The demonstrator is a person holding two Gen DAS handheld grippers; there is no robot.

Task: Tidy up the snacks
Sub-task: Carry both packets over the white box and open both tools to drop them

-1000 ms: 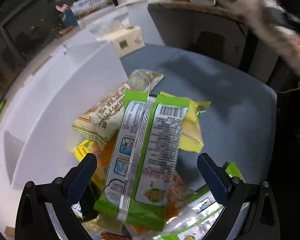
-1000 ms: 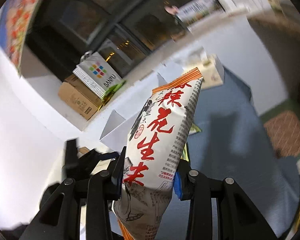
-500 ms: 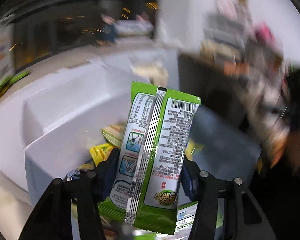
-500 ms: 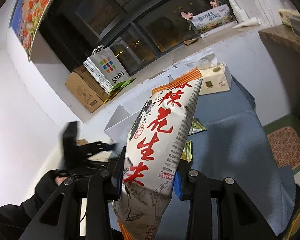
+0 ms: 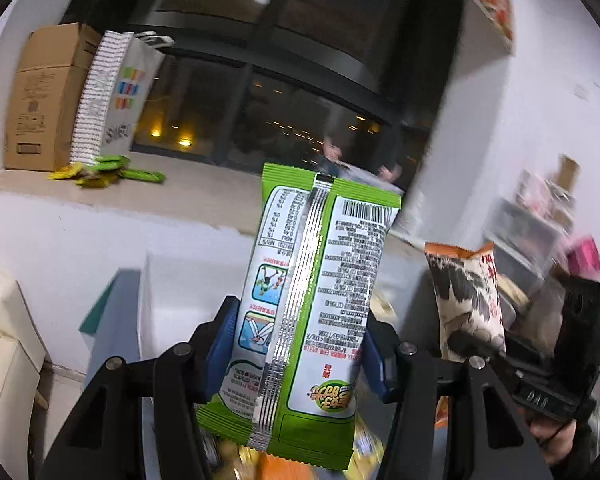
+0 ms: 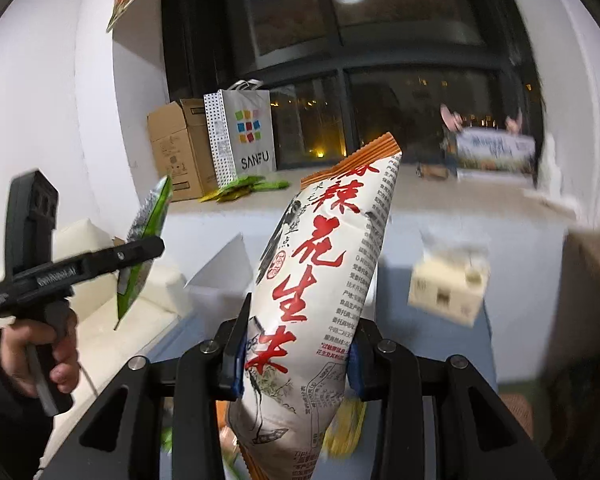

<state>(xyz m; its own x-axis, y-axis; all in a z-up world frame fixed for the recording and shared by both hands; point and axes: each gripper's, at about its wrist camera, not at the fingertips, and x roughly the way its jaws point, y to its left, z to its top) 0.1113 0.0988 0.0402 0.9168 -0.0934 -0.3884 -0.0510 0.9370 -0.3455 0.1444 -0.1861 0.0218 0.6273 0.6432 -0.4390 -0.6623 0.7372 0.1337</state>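
Note:
My left gripper (image 5: 298,344) is shut on a green and white snack packet (image 5: 312,280) and holds it upright in the air, back side facing the camera. My right gripper (image 6: 296,344) is shut on a white peanut bag (image 6: 324,280) with red characters and orange ends, also lifted. The peanut bag shows at the right of the left wrist view (image 5: 466,300). The green packet shows edge-on at the left of the right wrist view (image 6: 144,248). A white open box (image 5: 188,292) stands below and behind. Other snack packets (image 5: 260,460) lie blurred beneath the grippers.
A windowsill holds a cardboard box (image 6: 180,148), a white SANFU bag (image 6: 244,136) and several green packets (image 6: 248,188). A tissue box (image 6: 448,288) stands on the blue surface (image 6: 396,312). A cream cushion (image 5: 4,360) is at the left.
My left gripper closed on the green packet and lifted it off the pile, swinging up to face the window. My right gripper kept its peanut bag and turned left toward the window.

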